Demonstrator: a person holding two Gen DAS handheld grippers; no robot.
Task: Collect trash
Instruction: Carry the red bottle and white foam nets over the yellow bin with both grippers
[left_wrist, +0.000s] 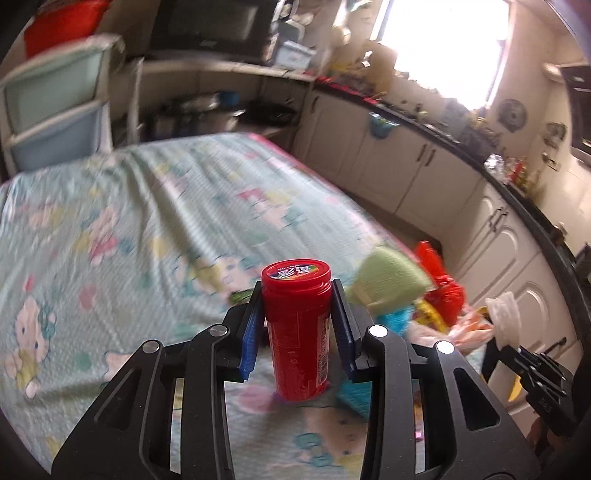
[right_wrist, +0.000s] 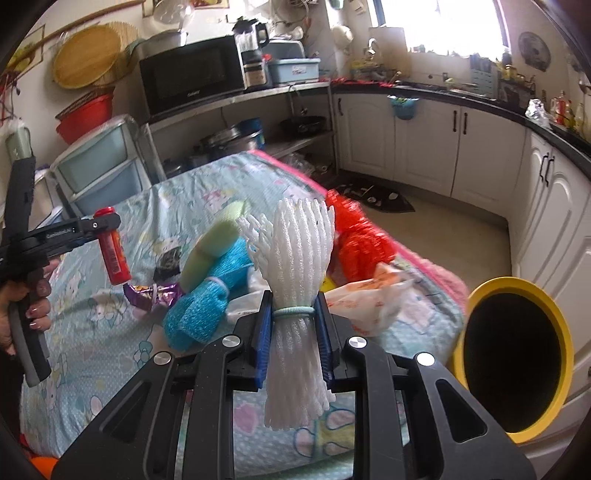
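Note:
My left gripper (left_wrist: 297, 291) is shut on a red lidded bottle (left_wrist: 297, 332) and holds it upright above the cartoon-print tablecloth (left_wrist: 129, 221). The right wrist view shows that same bottle (right_wrist: 114, 254) hanging tilted from the left gripper (right_wrist: 107, 221), off the cloth. My right gripper (right_wrist: 293, 301) is shut on a white foam fruit net (right_wrist: 299, 240) tied with a pale green band. A yellow-rimmed bin (right_wrist: 554, 321) with a dark inside stands at the table's right. Left on the cloth are a blue mesh roll (right_wrist: 207, 306), a green sponge (right_wrist: 212, 243), a red net bag (right_wrist: 362, 240) and a purple wrapper (right_wrist: 151, 293).
A white and orange plastic bag (right_wrist: 369, 299) lies near the table's right edge. White cabinets (right_wrist: 424, 147) under a black counter run along the right. A microwave (right_wrist: 192, 77) on shelving and plastic drawers (right_wrist: 103, 162) stand behind the table. A hand (right_wrist: 37, 295) grips the left handle.

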